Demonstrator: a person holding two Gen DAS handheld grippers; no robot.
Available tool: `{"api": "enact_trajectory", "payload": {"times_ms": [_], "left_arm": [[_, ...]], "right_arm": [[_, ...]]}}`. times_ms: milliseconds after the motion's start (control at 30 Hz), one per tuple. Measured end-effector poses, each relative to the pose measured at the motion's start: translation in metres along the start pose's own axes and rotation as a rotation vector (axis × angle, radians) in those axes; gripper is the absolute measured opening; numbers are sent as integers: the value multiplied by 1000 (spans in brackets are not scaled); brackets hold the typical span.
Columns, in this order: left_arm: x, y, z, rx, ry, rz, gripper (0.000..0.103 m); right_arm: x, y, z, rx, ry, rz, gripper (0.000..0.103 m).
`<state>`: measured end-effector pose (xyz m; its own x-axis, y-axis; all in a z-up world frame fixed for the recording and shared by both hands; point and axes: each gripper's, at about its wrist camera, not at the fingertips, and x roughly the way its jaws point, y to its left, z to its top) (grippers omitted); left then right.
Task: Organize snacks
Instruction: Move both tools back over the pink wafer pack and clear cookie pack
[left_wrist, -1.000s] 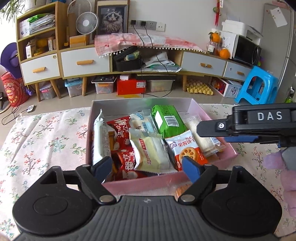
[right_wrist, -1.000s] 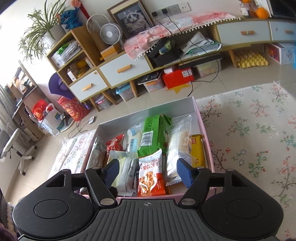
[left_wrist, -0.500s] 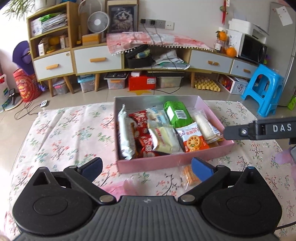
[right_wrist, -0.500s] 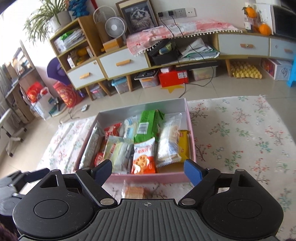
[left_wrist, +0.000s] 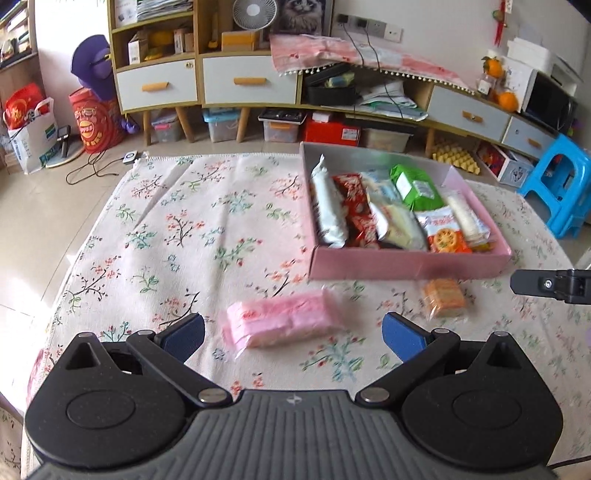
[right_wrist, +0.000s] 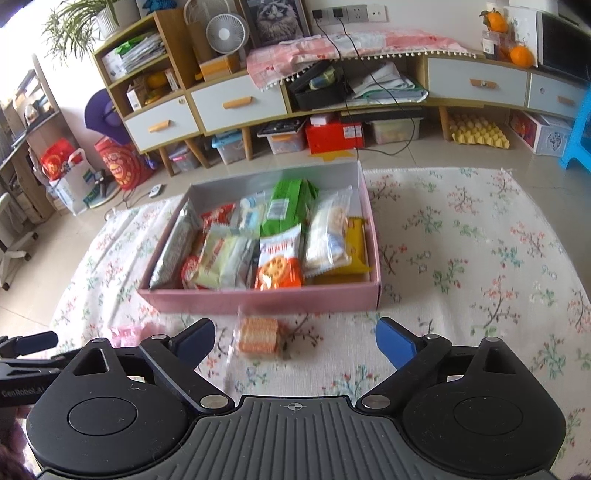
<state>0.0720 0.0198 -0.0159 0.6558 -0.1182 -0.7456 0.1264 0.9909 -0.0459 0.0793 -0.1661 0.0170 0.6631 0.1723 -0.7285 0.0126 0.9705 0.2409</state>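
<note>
Living-room setup here: long low wooden cabinet with white drawers (left_wrist: 247, 83) along the back wall, and a table up front under a floral-print white tablecloth (left_wrist: 207, 229). The shallow pink cardboard box (left_wrist: 406, 264) sits at about 1 o'clock in the left wrist view, packed with snack bags, including a green foil packet (left_wrist: 415, 186) and an orange-and-white cracker bag (left_wrist: 445, 234).

Two snacks lie loose on the cloth, outside the box. The pink wafer pack in clear wrap (left_wrist: 280, 321) lies right between the spread blue pads of the left gripper (left_wrist: 293, 334), which is wide open and empty. The small clear pack of orange crackers (right_wrist: 258, 334) lies just in front of the box's near wall, at 12 o'clock for the right gripper (right_wrist: 295, 338), which is also spread wide and holding nothing.
</note>
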Motion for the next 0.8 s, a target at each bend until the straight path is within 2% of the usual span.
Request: {"api": "enact_trajectory", "payload": {"times_ms": [167,300,600,700,800], "left_arm": [[9,9,-14,163,-42,11,103],[18,15,-21,267,-68,-14,102],[41,4,-14,374,-101,-45,102],[50,-3,-12,402,-78,-65,99],[58,-5,-13,418,-22,-73,94]], "right_arm": [[10,9,-15,-98,28,-27,96],[18,12,-23,-128,38,12,96],[42,24,-32,-226,61,46,96],[50,25,-31,-237,69,53,96],[56,26,-32,-248,73,50,96]]}}
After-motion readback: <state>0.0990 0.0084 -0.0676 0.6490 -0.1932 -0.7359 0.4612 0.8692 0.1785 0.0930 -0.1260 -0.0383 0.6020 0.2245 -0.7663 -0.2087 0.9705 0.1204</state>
